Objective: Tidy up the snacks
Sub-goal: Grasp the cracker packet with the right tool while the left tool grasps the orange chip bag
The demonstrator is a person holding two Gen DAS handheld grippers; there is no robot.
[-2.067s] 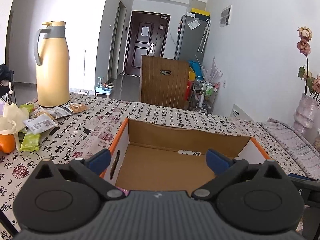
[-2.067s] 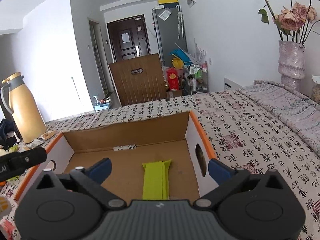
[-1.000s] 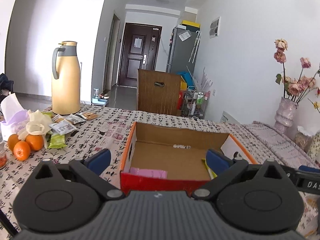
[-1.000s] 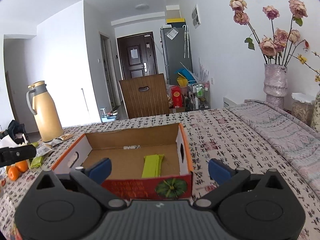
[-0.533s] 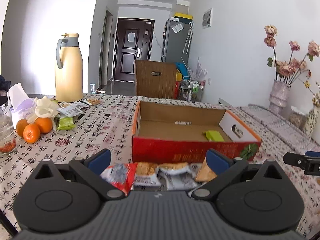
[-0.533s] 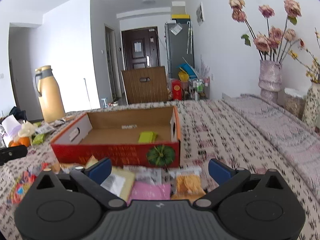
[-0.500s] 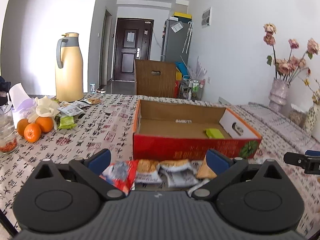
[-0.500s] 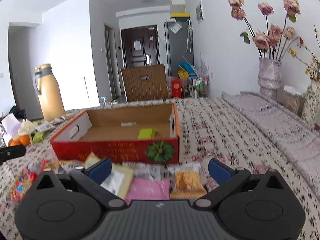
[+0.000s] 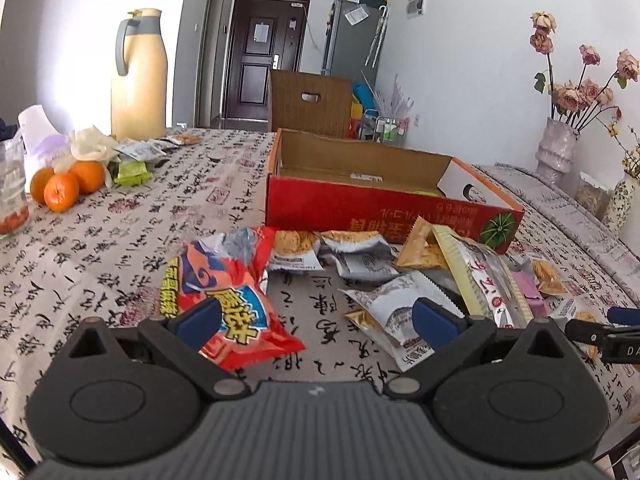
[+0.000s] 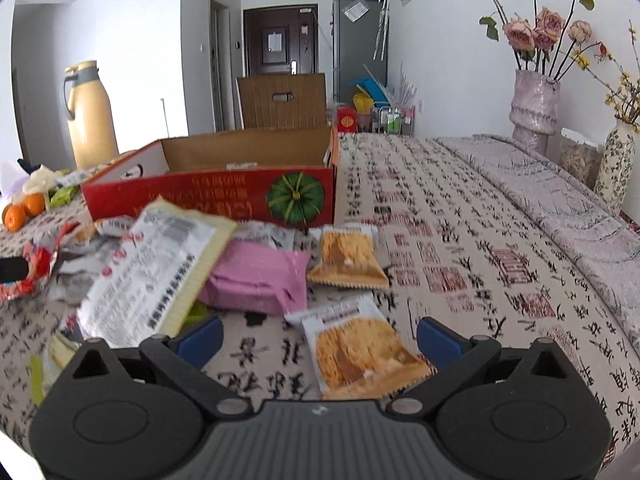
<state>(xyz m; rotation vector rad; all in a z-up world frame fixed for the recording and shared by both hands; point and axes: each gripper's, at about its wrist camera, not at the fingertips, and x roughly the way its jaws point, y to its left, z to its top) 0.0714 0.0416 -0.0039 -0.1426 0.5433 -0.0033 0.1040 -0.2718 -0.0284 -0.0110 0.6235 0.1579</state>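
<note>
From the left wrist camera, we are holding the left gripper low over the worktop with its fingers spread and nothing between them. The red snack bag is lying just under the left finger at about 10 o'clock, and a silver packet is lying by the right finger at 2 o'clock. More packets are lying scattered between us and the red box, which is standing at 12 o'clock, open at the top. To do this step well, we judge that we should be settling on one packet, most likely the red bag, lowering until the fingers straddle a crinkled edge, and closing gently so the bag does not slide away on the cloth. The oranges and the flask at 10 o'clock are well apart from all this.

From the right wrist camera, the right gripper is also hanging with fingers spread and empty. An orange cracker packet is lying right between them at 12 o'clock, the pink packet is further off at 11 o'clock, and a large white-and-yellow packet is lying tilted at 10 o'clock. The box is standing behind them. Here we would be dropping straight onto the cracker packet and pinching across its narrow side.

Compared with two seconds ago, both grippers are now back from over the box, where they were looking down into it, and are facing the loose packets in front of it.
</note>
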